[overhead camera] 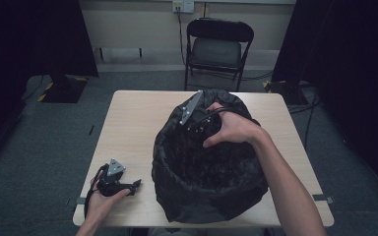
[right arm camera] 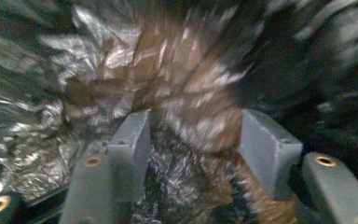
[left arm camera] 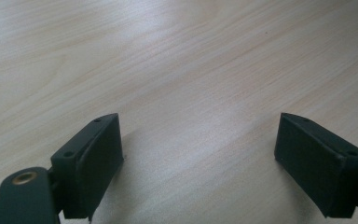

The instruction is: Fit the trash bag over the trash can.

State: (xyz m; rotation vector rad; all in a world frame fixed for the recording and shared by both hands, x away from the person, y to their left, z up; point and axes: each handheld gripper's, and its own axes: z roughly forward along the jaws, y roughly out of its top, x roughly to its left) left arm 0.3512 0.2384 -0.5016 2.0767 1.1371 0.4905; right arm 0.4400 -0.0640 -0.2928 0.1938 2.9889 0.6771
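Black bag (overhead camera: 209, 172) is set on the table (overhead camera: 128, 123) near its front edge. Right gripper (overhead camera: 197, 129) is sunk into the bag mouth, jaws parted (blurred, grip unclear). Left gripper (overhead camera: 137, 185) is rested at the front-left corner, jaws wide, empty.

Glossy, crinkled black plastic bag (overhead camera: 209, 172) on a smooth, matt pale-wood table (overhead camera: 130, 128).

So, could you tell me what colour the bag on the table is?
The bag is black, clearest in the high view.
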